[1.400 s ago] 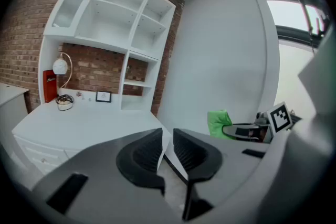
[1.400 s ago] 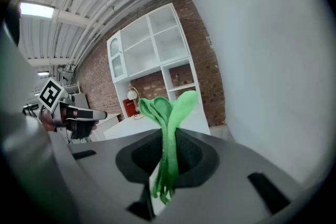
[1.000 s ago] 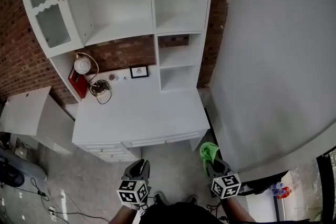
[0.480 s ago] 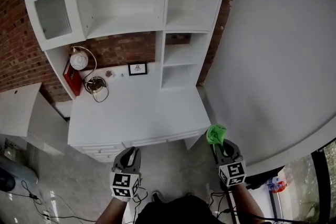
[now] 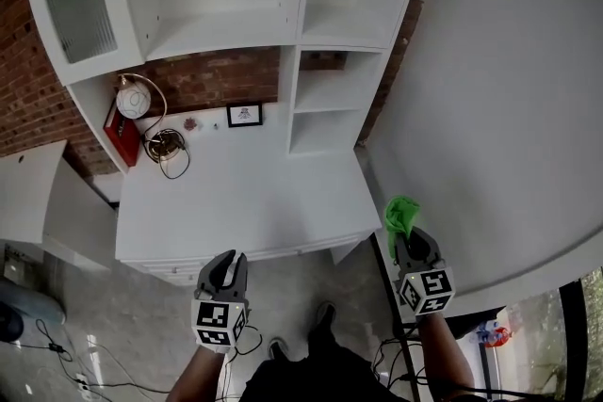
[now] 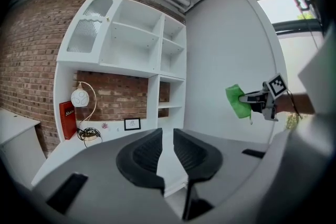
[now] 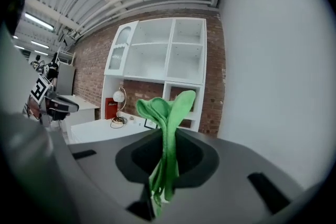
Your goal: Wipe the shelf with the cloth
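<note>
Fingers (image 7: 195, 159) on your right gripper (image 5: 406, 243) are clamped on the green cloth (image 5: 400, 214). It is bunched into a narrow fold, with a tuft above the pinch and a tail hanging below. Your left gripper (image 5: 226, 263) has its fingers (image 6: 145, 152) only a narrow slit apart and holds nothing. Both grippers hang in the air short of the desk (image 5: 245, 202), the cloth just off its front right corner and touching nothing.

The shelf (image 5: 334, 38) rises from the desk's back edge, so wiping it means reaching across the whole desk. With so thin a pinch, hard rubbing could drag the cloth free. A low sweep over the desk's back could also knock the lamp (image 5: 130, 103), its cable (image 5: 166, 147) or the small frame (image 5: 245, 115).
</note>
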Available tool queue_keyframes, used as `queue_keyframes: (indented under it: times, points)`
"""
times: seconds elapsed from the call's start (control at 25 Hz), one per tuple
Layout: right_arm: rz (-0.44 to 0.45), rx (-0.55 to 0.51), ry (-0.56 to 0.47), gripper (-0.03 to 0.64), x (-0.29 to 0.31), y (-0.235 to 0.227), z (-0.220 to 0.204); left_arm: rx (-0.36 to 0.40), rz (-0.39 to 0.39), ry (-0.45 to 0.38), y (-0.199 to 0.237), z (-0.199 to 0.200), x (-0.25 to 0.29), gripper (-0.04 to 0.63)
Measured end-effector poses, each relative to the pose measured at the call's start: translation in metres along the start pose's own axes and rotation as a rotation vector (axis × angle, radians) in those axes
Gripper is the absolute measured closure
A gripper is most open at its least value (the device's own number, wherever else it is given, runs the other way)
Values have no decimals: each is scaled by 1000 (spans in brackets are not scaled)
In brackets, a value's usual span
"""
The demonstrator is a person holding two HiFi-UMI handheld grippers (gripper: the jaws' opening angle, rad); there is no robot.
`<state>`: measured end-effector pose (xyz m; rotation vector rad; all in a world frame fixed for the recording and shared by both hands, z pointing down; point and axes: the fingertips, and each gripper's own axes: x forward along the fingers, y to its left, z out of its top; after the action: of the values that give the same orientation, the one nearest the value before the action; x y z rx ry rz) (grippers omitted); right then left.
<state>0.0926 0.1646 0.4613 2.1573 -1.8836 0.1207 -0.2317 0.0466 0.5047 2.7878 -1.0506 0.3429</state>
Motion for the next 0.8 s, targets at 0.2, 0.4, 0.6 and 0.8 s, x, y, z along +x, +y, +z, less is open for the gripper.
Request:
queue_keyframes:
  times: [0.2, 0.4, 0.6, 0.8]
  points:
    - [101, 39, -29, 571, 51, 4, 3, 34, 79, 5, 10, 13, 20, 531]
    - [238, 75, -118, 571, 91, -7, 18, 37, 139, 15, -2, 31, 53, 531]
    - [337, 44, -139, 571, 128, -24, 26, 29, 172, 39, -25, 40, 87, 531]
    - [393, 13, -142, 571, 159, -41, 28, 37, 214, 48, -37, 48, 112, 531]
